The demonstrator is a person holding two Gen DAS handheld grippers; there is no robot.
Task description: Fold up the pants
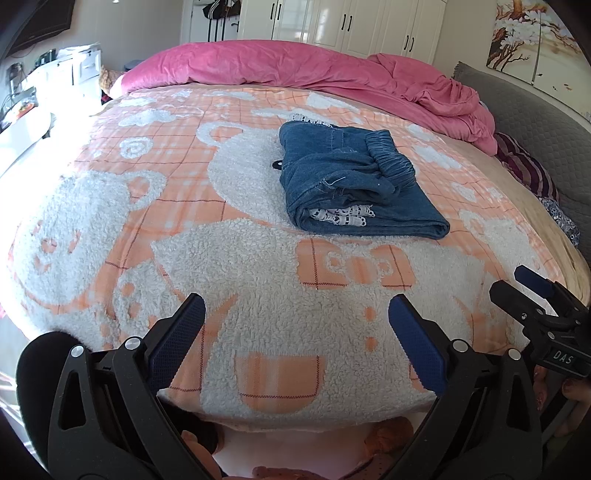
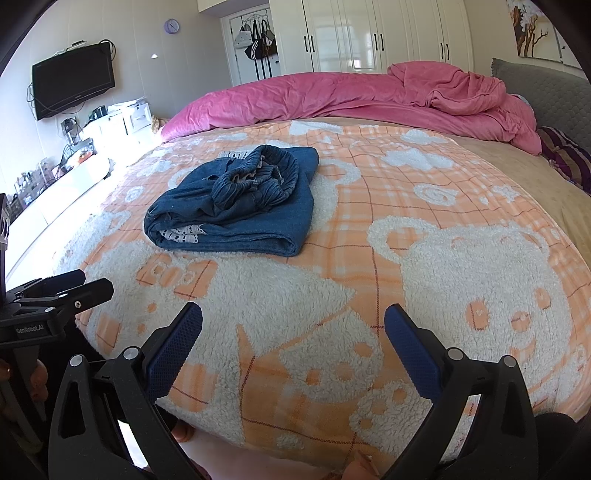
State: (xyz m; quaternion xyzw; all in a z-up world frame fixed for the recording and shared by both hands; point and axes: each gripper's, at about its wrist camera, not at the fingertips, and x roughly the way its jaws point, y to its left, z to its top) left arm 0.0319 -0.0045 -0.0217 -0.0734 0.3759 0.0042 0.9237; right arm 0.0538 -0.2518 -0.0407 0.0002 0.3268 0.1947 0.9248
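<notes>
Left gripper: jaws wide, nothing between them, hanging over the near edge of the blanket. Right gripper: same, spread wide, empty, over the same near edge. Each shows in the other's view: right one at 3 o'clock in the left wrist view, left one at 9 o'clock in the right wrist view, both side by side and apart.

Fleece blanket is orange plaid with white bear and cup shapes and covers most of the bed. Bare fleece only between the tongs and the pants, nothing in the way.

Pants: blue denim, folded into a compact bundle, elastic waistband bunched on top, white lace trim poking out of the near fold. Flat on the blanket, well ahead of both tongs, touching neither. From the left gripper they sit about 1 o'clock; from the right gripper about 11 o'clock.

Beyond the pants at 12: rumpled pink duvet across the far side of the bed. Behind it white wardrobe doors. Grey headboard at 2 o'clock, striped pillow below it. Wall TV at 10 o'clock in the right wrist view.
</notes>
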